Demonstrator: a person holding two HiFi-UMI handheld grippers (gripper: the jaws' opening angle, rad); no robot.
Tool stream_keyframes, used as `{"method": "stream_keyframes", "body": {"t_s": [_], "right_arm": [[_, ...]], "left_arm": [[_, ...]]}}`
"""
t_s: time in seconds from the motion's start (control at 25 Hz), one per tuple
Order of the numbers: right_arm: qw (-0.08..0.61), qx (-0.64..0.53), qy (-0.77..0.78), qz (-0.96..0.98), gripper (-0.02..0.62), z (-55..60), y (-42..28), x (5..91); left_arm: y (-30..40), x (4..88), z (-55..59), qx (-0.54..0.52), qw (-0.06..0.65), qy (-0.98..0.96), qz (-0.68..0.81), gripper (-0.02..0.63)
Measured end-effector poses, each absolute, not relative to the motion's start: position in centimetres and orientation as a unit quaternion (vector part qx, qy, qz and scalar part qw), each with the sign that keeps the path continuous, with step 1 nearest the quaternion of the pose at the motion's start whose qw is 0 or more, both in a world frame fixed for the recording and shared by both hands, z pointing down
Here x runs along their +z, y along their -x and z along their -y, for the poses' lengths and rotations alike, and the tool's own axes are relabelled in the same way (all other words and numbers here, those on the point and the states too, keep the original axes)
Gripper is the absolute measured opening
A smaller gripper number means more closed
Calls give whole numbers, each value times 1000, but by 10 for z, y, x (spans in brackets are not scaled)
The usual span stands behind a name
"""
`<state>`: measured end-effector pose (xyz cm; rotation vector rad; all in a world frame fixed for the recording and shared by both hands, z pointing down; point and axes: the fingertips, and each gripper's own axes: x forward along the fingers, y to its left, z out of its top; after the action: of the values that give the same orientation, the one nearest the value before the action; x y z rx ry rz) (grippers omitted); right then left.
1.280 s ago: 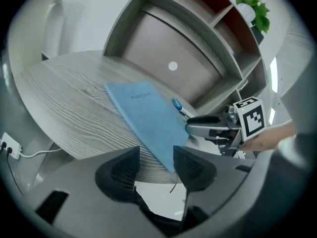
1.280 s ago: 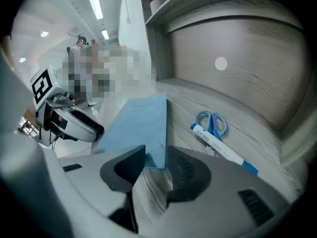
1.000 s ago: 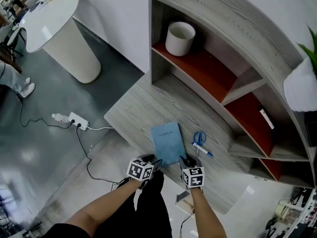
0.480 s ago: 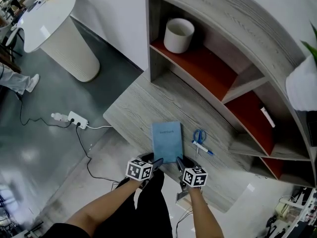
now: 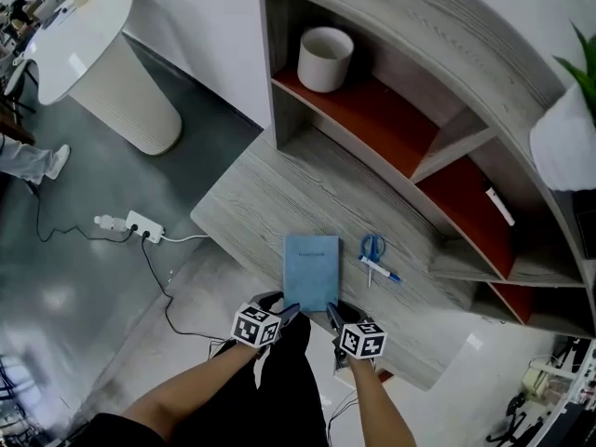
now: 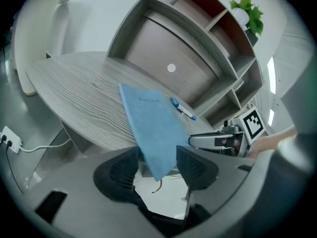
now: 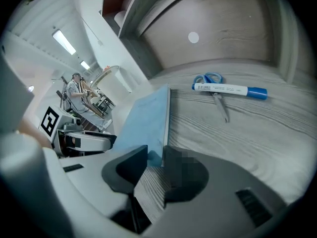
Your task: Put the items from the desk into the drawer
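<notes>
The blue notebook (image 5: 312, 270) lies at the bench's (image 5: 247, 203) near edge, overhanging it. The left claw (image 5: 287, 313), just opening, stands spread around its near left corner. The right claw (image 5: 331, 313), just closing, pinches its near right corner.

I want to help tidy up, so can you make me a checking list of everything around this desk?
Surface: wood-grain desk, three things on it.
Job's things: blue notebook at the near edge, one corner hanging over; pen lying across scissors, right of the notebook.
Clutter: nothing seen.
Grippers: left gripper open, fingers just opened wider, notebook corner between them unpressed; right gripper fingers just closed further and seem to pinch the notebook's near corner.
Cables: power strip and cables on the floor, left of the desk.
Surroundings: shelf with white pot; round table; plant.
</notes>
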<state>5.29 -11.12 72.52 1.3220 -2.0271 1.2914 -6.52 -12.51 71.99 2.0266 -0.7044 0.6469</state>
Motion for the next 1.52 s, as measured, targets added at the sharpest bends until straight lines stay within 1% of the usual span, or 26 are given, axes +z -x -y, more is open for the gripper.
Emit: {"method": "stream_keyframes", "body": {"t_s": [0.2,0.4,0.56,0.64,0.68,0.92,1.2,1.28,1.36,1.52], "right_arm": [[206,451,-480,724,123,111,-53,725],[209,443,-476,731,121,107,-48,724],[209,441,-478,730,121,103,-43,725],[208,441,-480,729,121,103,-43,725],[208,441,-480,729,121,103,-43,725],[206,443,-479,729,118,98,-43,724],[183,462,-488,717,114,85,-41,723],[177,458,-496,716,114,84,-42,723],[182,437,-514,715,118,83,-43,720],[230,334,-551,729,152,77,-40,706]], "left_arm": [[70,723,120,267,435,-805,303,249],[71,730,107,265,484,-776,306,247],[67,734,103,242,508,-772,297,242],[68,736,109,230,521,-764,301,206],[70,736,112,225,528,-760,303,172],[71,716,113,207,535,-761,304,107],[71,700,110,184,555,-754,301,69],[68,692,110,180,549,-760,298,64],[66,684,110,176,545,-765,296,63],[65,676,113,171,544,-766,296,61]]}}
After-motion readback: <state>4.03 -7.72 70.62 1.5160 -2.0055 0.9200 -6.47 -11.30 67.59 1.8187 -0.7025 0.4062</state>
